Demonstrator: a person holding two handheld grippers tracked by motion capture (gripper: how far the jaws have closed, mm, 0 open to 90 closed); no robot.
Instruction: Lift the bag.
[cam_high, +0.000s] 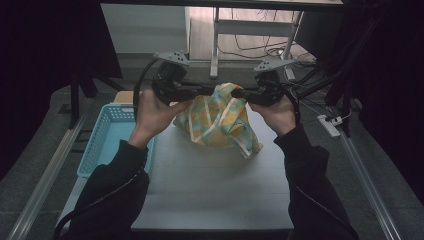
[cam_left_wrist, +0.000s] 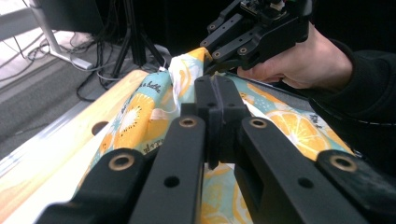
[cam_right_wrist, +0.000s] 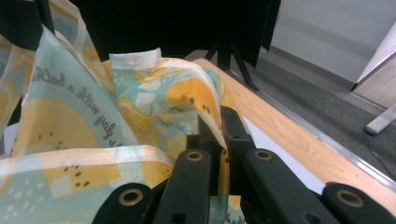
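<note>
We hold the cloth (cam_high: 220, 120) up between both grippers, above the far half of the table (cam_high: 210, 185), so that it hangs free and its edges can be found. The left gripper (cam_high: 202, 90) has its jaws closed tight on a fold at the cloth's upper left; in the left gripper view the pads meet with fabric pinched between them. The right gripper (cam_high: 235, 93) grips the upper right edge in the same way, and its own view shows the jaws nearly shut with a thin layer of cloth caught in the gap. The two grips sit close together, so the cloth bunches and sags below them, one corner drooping toward the near right and seeming to brush the table. We judge this a hold for spreading or folding: the hands would need to draw apart to pull the top edge straight. There is room for that, since the near table is bare. The basket (cam_high: 107, 135) stands just left of the table, near our left forearm.
</note>
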